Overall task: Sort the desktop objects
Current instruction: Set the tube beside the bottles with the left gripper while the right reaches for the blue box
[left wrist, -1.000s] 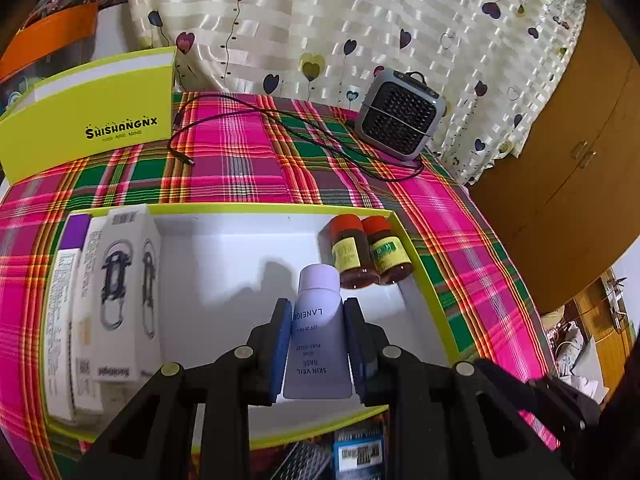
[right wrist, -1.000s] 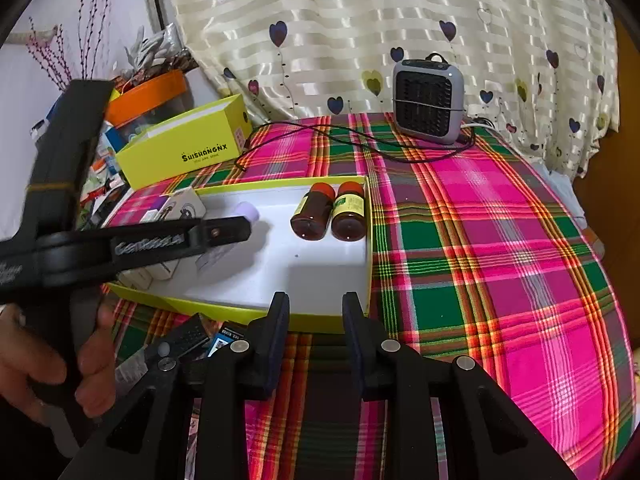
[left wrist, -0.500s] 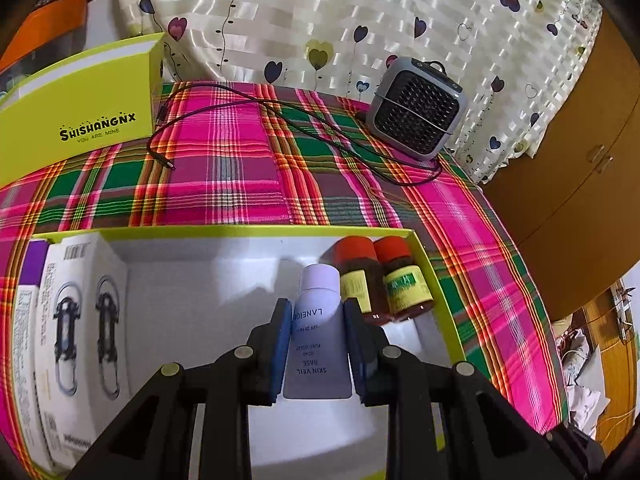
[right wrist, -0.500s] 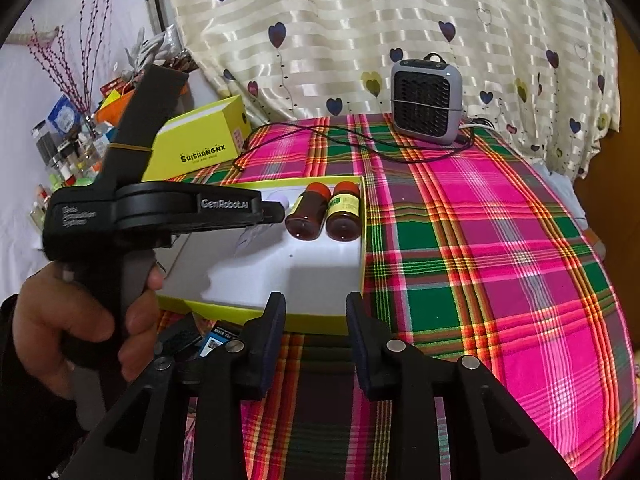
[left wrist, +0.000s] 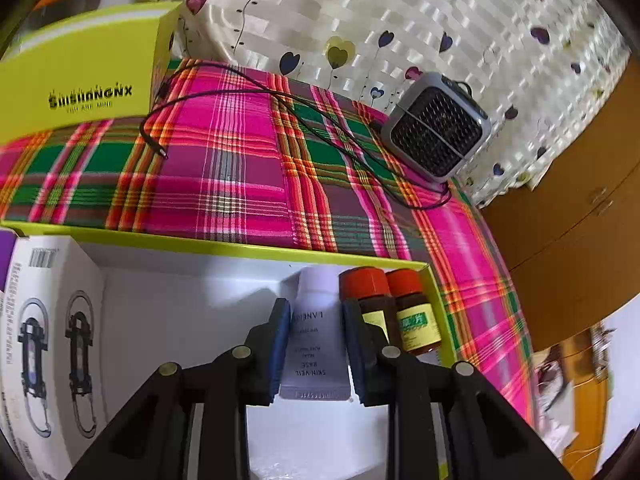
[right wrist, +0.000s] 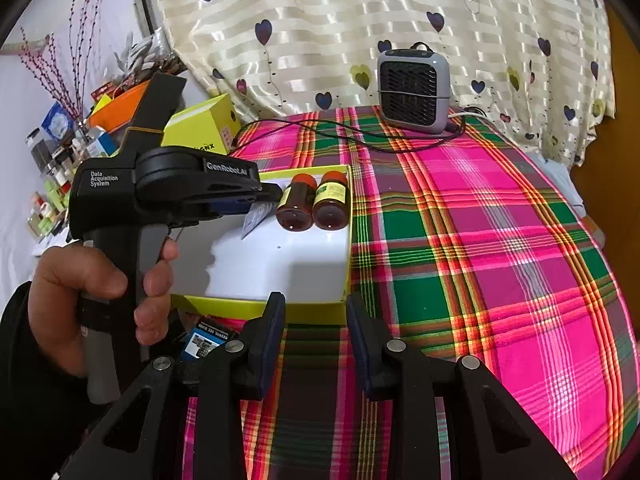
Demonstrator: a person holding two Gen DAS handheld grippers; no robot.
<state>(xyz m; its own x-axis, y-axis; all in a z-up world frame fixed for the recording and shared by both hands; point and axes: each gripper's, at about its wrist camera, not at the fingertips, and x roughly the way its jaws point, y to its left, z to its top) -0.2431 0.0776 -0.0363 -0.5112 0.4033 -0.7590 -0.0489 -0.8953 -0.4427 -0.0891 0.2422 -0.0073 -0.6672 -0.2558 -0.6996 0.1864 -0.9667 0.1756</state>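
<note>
**Lavender tube held over the tray beside two amber bottles**

A pale lavender cosmetic tube (left wrist: 314,334) is clamped between the blue pads of the left gripper (left wrist: 314,344), its cap pointing away from the camera and its crimped end nearest the lens. The tube is held inside the yellow-rimmed tray (left wrist: 224,242), close to the far wall and just beside two amber bottles with red caps (left wrist: 394,312), which lie side by side at the tray's right edge. Whether the tube touches the white tray floor cannot be told. A white product box (left wrist: 44,344) printed with strap-like gear is seen at the tray's left side.

From the right wrist view, the left gripper (right wrist: 264,196) is seen gripped by a hand (right wrist: 108,292), its tip reaching to the bottles (right wrist: 312,202). The right gripper (right wrist: 316,340) is held with its jaws apart and nothing between them, just short of the tray's near rim (right wrist: 256,306), above the plaid cloth (right wrist: 500,240). A yellow box (left wrist: 80,80), a black cable (left wrist: 248,88) and a small grey heater (right wrist: 412,90) are seen further back.
</note>
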